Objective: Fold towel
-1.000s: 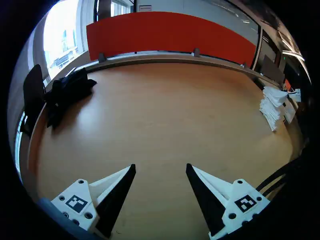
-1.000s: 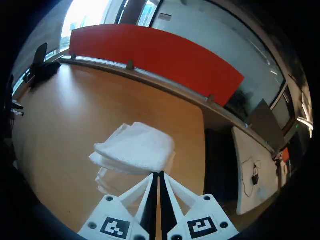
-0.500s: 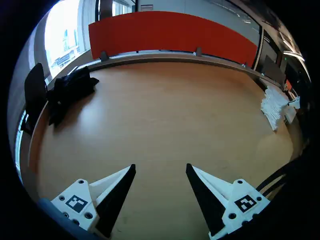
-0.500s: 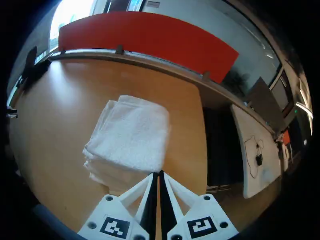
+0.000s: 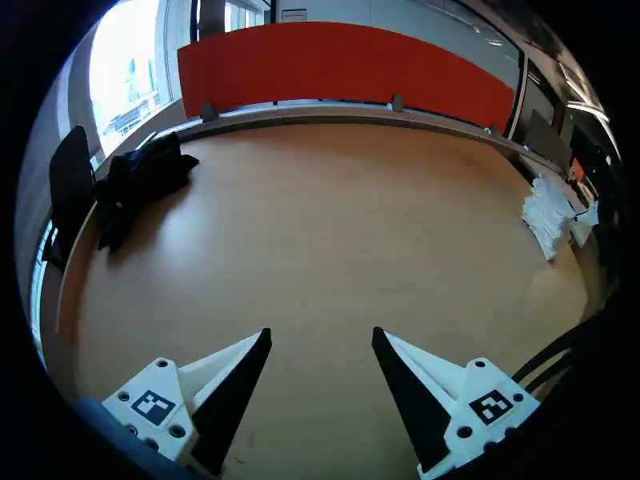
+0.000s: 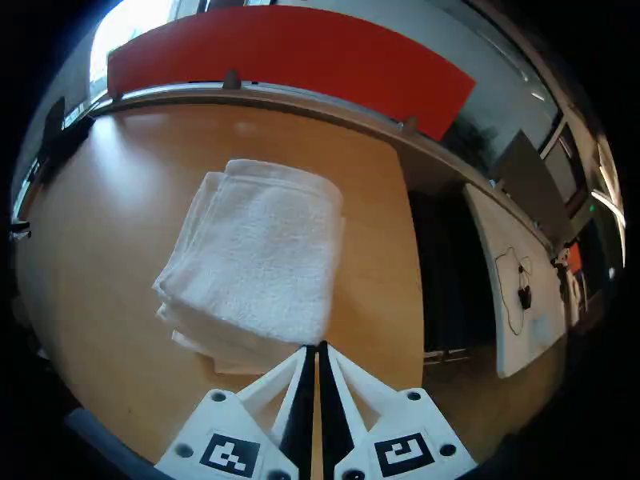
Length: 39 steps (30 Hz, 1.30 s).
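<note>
Towel [image 6: 256, 264] lies on the table [image 6: 104, 240], already folded into a thick pad of several layers. In the right gripper view it's at 11 o'clock from the right gripper [image 6: 318, 350], near edge just at the fingertips. Right gripper's fingers are pressed together w/ hardly a gap; whether a bit of hem is caught between the tips I can't tell, since the fingers themselves hide that spot. Left gripper [image 5: 320, 332], in the left gripper view, is spread wide and holds nothing, over plain tabletop, w/ a black bag [image 5: 136, 180] at 10 o'clock and a red screen [image 5: 344, 68] at 12. Step in hand looks like the tail end: folds made, only release/tidy left. Next move calls for the right gripper to back straight off w/o dragging the top layer, then a quick check that the edges line up.
</note>
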Available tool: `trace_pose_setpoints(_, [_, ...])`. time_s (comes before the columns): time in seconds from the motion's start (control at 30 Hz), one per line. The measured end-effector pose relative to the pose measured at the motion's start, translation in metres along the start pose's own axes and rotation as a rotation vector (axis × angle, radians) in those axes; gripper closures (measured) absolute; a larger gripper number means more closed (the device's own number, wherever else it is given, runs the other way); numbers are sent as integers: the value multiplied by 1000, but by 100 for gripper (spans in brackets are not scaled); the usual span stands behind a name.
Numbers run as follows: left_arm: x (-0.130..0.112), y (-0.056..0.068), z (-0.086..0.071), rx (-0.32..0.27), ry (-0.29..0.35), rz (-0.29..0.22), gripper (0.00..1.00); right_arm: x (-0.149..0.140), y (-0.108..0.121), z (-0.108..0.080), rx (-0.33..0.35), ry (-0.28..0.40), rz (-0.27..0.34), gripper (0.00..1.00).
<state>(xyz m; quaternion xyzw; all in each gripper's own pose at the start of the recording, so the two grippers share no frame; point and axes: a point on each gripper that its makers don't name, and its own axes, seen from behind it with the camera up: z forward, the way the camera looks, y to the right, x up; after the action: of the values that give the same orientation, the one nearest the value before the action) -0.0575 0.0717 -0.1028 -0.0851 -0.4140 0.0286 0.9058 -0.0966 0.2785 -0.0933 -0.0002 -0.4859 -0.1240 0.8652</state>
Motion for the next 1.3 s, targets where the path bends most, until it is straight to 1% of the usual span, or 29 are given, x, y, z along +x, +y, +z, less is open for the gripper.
trace_pose_setpoints(0.2, [-1,0,0,0,-2,-2,7,-7,-3,4,3,-23,-7,96])
trace_pose_setpoints(0.57, [-3,-2,0,3,-6,-5,7,-14,-2,7,-6,-41,8,96])
trace_pose_setpoints(1.3, [-2,-2,-1,3,-4,-3,7,-10,1,6,-32,-30,10,96])
